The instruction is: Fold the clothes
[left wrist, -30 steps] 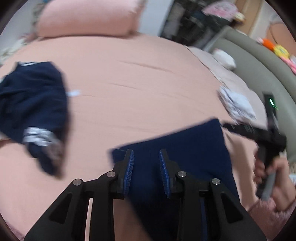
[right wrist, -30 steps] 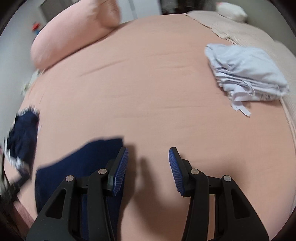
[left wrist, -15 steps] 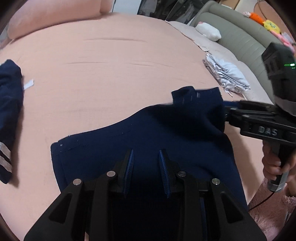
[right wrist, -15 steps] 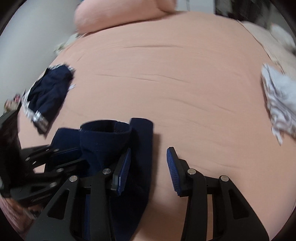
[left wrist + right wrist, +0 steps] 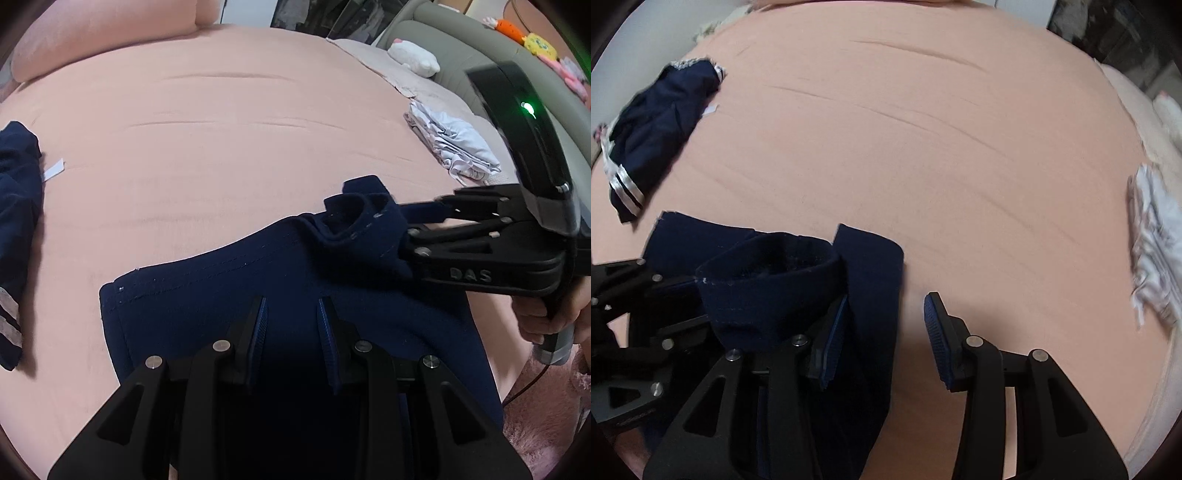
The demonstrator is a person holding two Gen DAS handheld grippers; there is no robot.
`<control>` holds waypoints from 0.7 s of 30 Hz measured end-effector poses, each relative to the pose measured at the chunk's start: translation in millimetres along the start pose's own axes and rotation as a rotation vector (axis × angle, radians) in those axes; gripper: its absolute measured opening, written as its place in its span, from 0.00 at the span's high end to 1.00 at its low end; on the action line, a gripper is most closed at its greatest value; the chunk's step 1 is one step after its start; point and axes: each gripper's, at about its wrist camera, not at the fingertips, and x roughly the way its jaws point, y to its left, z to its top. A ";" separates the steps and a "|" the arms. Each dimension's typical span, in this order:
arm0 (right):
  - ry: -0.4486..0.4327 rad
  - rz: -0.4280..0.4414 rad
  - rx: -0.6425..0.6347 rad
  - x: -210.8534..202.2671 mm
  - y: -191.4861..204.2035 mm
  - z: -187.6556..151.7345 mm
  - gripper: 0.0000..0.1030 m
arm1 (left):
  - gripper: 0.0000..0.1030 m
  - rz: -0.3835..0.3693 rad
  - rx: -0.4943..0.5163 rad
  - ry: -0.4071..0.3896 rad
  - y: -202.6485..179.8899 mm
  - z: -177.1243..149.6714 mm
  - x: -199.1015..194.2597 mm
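Fold in progress. Between my left gripper's (image 5: 290, 328) parted jaws lies the navy garment (image 5: 229, 306); I cannot tell whether the pads press it. My right gripper (image 5: 882, 332) has just narrowed its jaws, with cloth lying across the left jaw and the right jaw over bare bed (image 5: 923, 129). Since a second ago a corner has been lifted and curled over, starting the fold. The garment's long axis runs away from the left jaws, hem farthest. Beyond: striped navy garment (image 5: 657, 125), white pile (image 5: 454, 144).
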 end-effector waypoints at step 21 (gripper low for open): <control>-0.063 0.035 -0.043 -22.8 -8.4 -5.7 0.65 | 0.71 -0.012 -0.014 -0.036 1.5 -2.5 -0.9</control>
